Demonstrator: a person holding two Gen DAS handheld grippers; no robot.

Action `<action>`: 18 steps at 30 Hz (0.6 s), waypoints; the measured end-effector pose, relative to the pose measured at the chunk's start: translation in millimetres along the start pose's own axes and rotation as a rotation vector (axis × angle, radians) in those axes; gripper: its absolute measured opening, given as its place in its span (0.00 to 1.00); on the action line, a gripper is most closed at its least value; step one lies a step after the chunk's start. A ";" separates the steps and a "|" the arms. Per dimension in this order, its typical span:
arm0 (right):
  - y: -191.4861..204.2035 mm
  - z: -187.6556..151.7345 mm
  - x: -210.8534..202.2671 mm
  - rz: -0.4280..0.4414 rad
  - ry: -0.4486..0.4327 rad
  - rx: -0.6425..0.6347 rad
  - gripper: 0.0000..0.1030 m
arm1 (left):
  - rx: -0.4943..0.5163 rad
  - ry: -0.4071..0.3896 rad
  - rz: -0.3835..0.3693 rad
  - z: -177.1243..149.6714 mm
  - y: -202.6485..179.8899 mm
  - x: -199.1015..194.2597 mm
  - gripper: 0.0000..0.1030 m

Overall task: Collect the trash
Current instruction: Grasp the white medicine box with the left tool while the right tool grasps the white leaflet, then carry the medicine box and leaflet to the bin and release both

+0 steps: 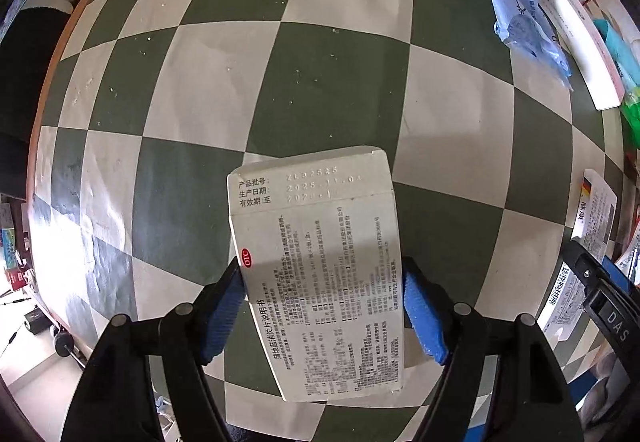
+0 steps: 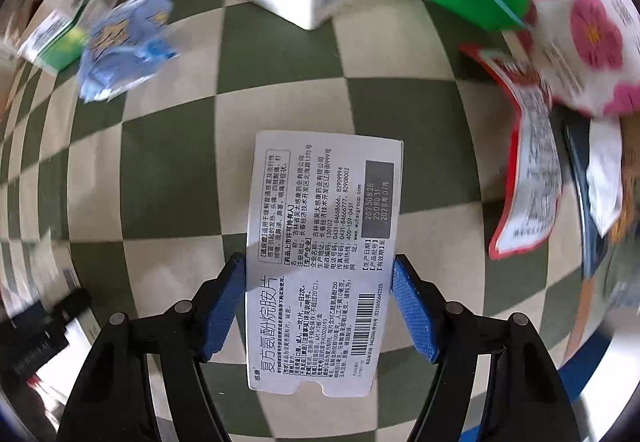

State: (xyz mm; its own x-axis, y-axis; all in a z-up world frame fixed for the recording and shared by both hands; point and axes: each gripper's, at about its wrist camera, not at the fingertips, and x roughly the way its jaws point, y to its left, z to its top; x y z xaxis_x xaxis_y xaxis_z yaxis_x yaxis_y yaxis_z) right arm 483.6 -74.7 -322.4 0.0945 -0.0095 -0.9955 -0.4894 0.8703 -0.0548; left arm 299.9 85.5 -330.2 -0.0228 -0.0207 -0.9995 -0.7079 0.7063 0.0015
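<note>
The left gripper [image 1: 324, 306] has a white box [image 1: 316, 274] between its jaws, blue pads [image 1: 222, 314] pressed on both long sides, half closed around it above the checked desk [image 1: 248, 74]. The right gripper [image 2: 318, 306] likewise clamps a grey-white box [image 2: 320, 262], lengthwise between its jaws, far end sticking out past the tips

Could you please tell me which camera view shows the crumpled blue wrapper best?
The left wrist view: the blue wrapper lies sharp at upper right beside a long white box. The right wrist view shows it motion-blurred at upper left.
</note>
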 end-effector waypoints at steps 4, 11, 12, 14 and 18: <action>-3.1 6.9 2.9 0.019 0.041 -0.037 0.74 | 0.004 -0.003 0.009 22.8 -3.7 -5.6 0.70; -15.0 8.4 4.9 0.043 0.031 -0.015 0.72 | 0.036 -0.049 0.037 28.3 -16.5 -29.6 0.70; -15.8 4.9 2.8 0.053 0.032 -0.004 0.72 | 0.047 -0.069 0.044 25.7 -18.2 -35.2 0.70; -9.6 -3.1 -5.1 0.070 0.001 0.020 0.72 | 0.066 -0.116 0.054 19.1 -19.3 -51.2 0.70; -9.4 -17.3 -37.5 0.056 -0.100 0.016 0.72 | 0.095 -0.232 0.070 1.1 -15.7 -90.9 0.70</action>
State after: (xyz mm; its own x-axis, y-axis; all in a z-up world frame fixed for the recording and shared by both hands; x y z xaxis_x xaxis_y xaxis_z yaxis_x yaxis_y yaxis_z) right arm 469.7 -91.1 -285.9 0.1533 0.0880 -0.9843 -0.4828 0.8757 0.0031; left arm 313.9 77.1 -239.4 0.1006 0.1855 -0.9775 -0.6402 0.7641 0.0791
